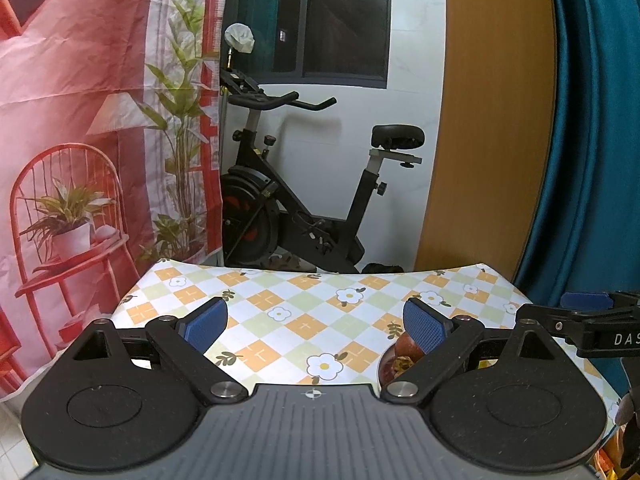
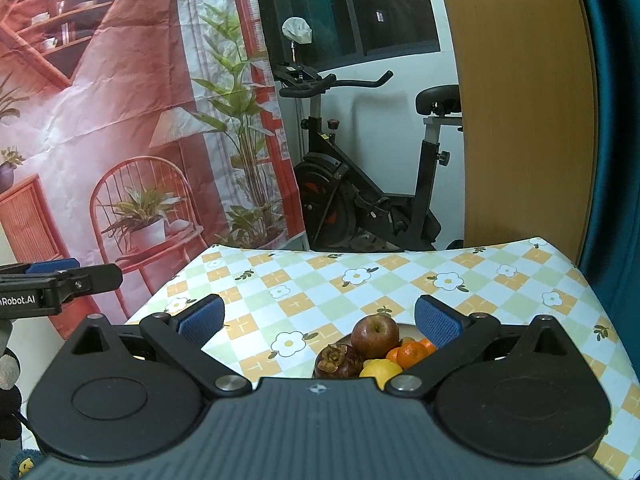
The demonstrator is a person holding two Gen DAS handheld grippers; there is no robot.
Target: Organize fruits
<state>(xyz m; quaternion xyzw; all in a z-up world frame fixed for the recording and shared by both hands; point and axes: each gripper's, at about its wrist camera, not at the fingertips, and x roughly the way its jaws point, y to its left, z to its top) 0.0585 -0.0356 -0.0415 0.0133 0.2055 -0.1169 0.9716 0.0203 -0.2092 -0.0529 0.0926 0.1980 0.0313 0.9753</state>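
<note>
Apparently the sorting is already sitting near its end, or is not yet beginning; the views cannot settle which. Left tool (image 1: 316,326) is hovering over the worktop (image 1: 280,292) with its blue pads spread wide, gripping nothing. Right tool (image 2: 318,320) is likewise gaping wide and carrying nothing. Just ahead of it, a plate (image 2: 406,326) is holding the fruits gathered in a touching cluster: mangosteen (image 2: 338,360), then apple (image 2: 375,336), lemon (image 2: 381,371), and tangerines (image 2: 412,352) at the right. No loose fruit is showing elsewhere on the checked cloth, so any remaining work is probably lying outside these views.
</note>
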